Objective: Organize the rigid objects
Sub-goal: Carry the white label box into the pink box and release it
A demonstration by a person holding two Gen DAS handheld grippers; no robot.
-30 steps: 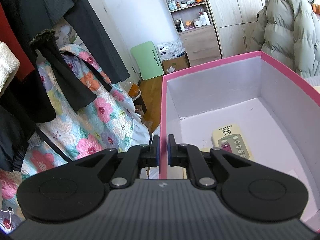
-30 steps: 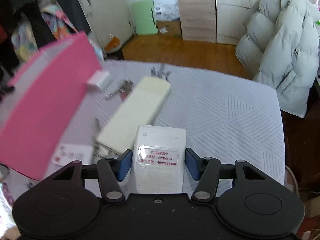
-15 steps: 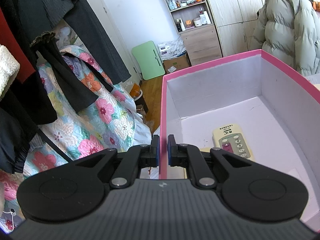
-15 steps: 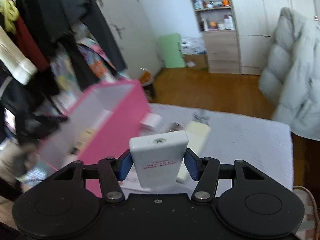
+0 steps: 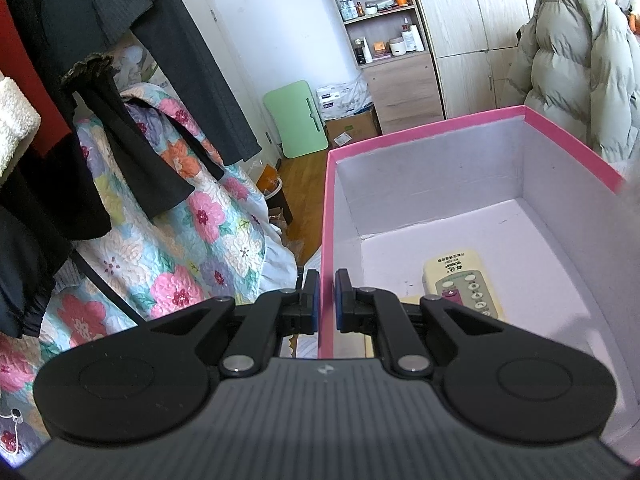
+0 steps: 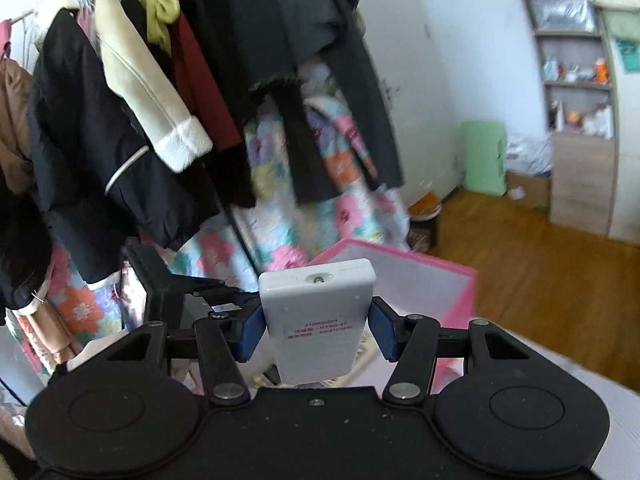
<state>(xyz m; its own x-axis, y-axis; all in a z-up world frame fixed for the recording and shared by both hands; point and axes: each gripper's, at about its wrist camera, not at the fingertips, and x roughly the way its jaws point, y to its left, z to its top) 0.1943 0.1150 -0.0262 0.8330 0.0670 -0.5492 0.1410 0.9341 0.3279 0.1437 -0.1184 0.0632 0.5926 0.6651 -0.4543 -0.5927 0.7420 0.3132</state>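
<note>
In the left wrist view, my left gripper [image 5: 327, 300] is shut on the left wall of a pink box [image 5: 424, 129] with a white inside. A cream remote [image 5: 464, 284] with grey buttons lies face up on the box floor. In the right wrist view, my right gripper [image 6: 317, 330] is shut on a white remote [image 6: 316, 292], held back side up with its label showing. It hangs in the air in front of the pink box [image 6: 462, 300], near the box's open top. The black body of the left gripper [image 6: 160, 292] shows at the box's left side.
A rail of hanging coats [image 6: 120, 100] and a floral quilt [image 5: 192, 240] stand left of the box. A green folding table [image 5: 298, 118], shelves [image 5: 380, 20] and a wardrobe stand across the wooden floor. A grey puffer coat [image 5: 576, 72] is at the right.
My right gripper has risen and swung left with the white remote, from over the white bed cover to just in front of the pink box. The left gripper and the box have stayed put.
</note>
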